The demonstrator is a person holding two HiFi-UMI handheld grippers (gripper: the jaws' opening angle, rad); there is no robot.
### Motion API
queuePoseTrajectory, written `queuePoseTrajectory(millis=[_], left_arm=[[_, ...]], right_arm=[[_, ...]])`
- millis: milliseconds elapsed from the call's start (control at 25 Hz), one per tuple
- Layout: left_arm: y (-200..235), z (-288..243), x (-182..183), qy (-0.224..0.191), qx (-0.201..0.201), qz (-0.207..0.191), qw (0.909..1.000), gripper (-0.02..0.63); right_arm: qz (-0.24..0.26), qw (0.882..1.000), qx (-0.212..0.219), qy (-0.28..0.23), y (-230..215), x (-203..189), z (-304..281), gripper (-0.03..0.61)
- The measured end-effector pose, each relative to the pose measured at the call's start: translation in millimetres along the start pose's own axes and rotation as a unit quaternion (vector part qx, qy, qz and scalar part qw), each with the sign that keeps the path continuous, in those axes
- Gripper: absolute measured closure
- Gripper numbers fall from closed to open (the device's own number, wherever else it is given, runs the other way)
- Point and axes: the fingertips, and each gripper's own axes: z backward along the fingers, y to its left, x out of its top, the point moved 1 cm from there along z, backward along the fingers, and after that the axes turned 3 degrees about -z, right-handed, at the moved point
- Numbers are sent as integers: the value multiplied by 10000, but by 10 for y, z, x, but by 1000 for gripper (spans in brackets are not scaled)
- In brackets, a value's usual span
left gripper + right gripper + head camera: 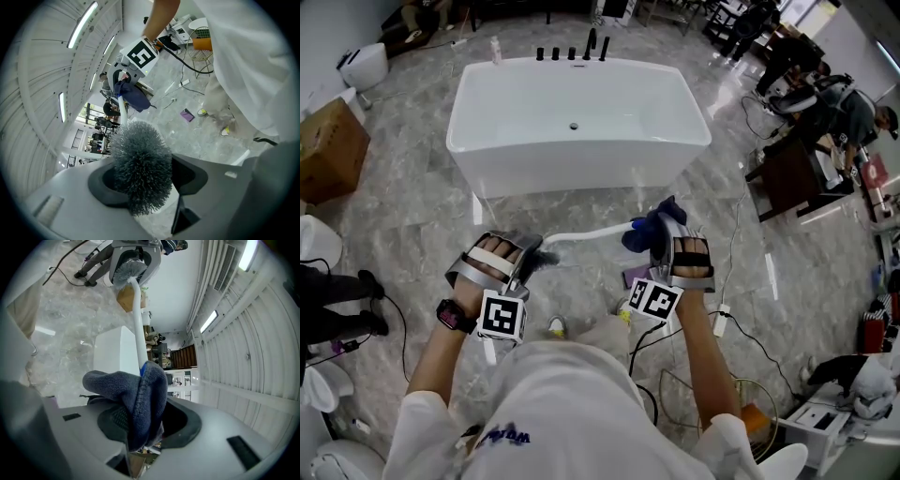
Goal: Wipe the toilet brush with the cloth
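Toilet brush (592, 231) is held in the air roughly level in front of the person, above the marble floor (412, 225) and short of the white bathtub (581, 164). It looks light. The white handle seems stiff and smooth, so probably slippery, while the grey bristle head is springy and will give under pressure.

The left gripper (145, 180) is clamped on that bristle head. This looks like a soft hold that may let the brush twist, and the bare handle just behind the bristles would be a firmer place to grip. The right gripper (145, 420) is closed on the blue cloth (136, 394), which is thick and limp and folded round the far end of the handle.

Between the two grippers the handle is bare, giving free length for sliding the cloth. The tub rim is near ahead, and a cable (736, 246) trails on the floor to the right.
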Motion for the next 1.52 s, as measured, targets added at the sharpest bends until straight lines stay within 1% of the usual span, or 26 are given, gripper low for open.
queuePoseTrajectory(millis=[200, 360, 480, 640, 840, 960, 1080, 1200, 1280, 1440, 1520], left_arm=[[31, -33, 36, 17, -7, -24, 10000, 370], [80, -51, 119, -54, -52, -10, 10000, 370], [121, -68, 199, -142, 21, 5, 9999, 370], [162, -100, 260, -172, -28, -6, 9998, 370], [232, -117, 403, -290, 29, -101, 9995, 370], [244, -98, 472, -378, 44, -198, 9991, 370], [248, -90, 472, -405, 94, -278, 9987, 370], [261, -81, 457, -395, 200, -339, 9984, 370], [296, -74, 430, -331, 326, -401, 9981, 370], [359, -58, 362, -202, 595, -541, 9966, 370], [378, -52, 351, -177, 701, -618, 9955, 370]], right_arm=[[10, 9996, 41, -284, 76, 301, 63, 448], [-44, 9987, 72, -510, 109, 540, 115, 448], [-11, 9971, 117, -748, 144, 753, 189, 448], [6, 9949, 144, -994, 174, 1022, 252, 448], [124, 9902, 165, -1380, 202, 1307, 361, 448], [293, 9861, 154, -1626, 190, 1437, 423, 448], [516, 9831, 194, -1743, 199, 1469, 433, 446], [611, 9835, 170, -1692, 198, 1405, 425, 449], [539, 9860, 137, -1571, 174, 1296, 401, 449], [305, 9927, 90, -1165, 108, 992, 306, 449], [263, 9937, 102, -1083, 85, 941, 292, 449]])
